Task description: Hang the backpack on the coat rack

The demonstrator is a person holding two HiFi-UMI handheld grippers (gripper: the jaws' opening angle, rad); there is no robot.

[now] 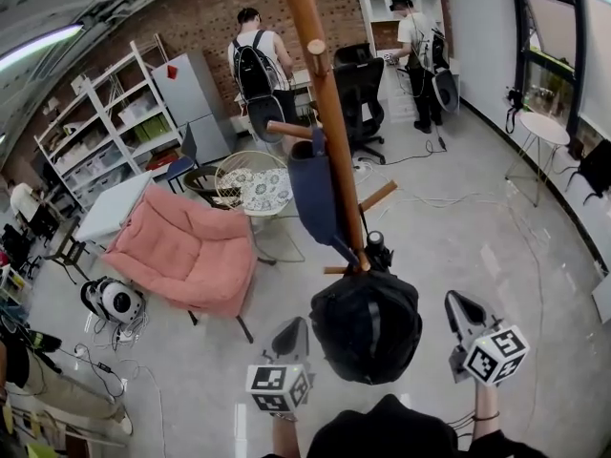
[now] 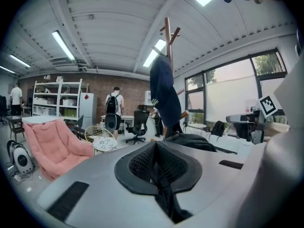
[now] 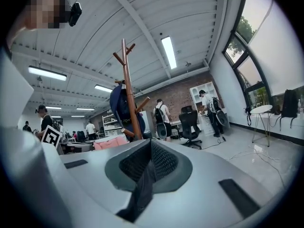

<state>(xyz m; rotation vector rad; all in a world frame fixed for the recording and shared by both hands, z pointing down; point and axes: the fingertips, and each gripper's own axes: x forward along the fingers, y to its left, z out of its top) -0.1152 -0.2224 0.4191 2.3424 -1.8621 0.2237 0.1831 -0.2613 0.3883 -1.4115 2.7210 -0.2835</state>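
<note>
The black backpack (image 1: pixel 368 327) hangs low in the head view, just in front of the foot of the wooden coat rack (image 1: pixel 325 93). A dark blue garment (image 1: pixel 313 189) hangs from one of the rack's pegs. My left gripper (image 1: pixel 294 330) is at the backpack's left side and my right gripper (image 1: pixel 460 308) at its right. In the left gripper view the gripper (image 2: pixel 156 148) is shut on a black strap (image 2: pixel 164 194), with the backpack's top (image 2: pixel 194 140) just beyond. In the right gripper view the gripper (image 3: pixel 151 148) is shut on another black strap (image 3: pixel 140 194), and the rack (image 3: pixel 130 94) stands ahead.
A pink lounge chair (image 1: pixel 186 251) and a round wire table (image 1: pixel 253 184) stand left of the rack. Behind it are a black office chair (image 1: pixel 361 89) and two people (image 1: pixel 258 65) at desks. White shelving (image 1: pixel 105 122) lines the left wall. Cables lie on the floor at right.
</note>
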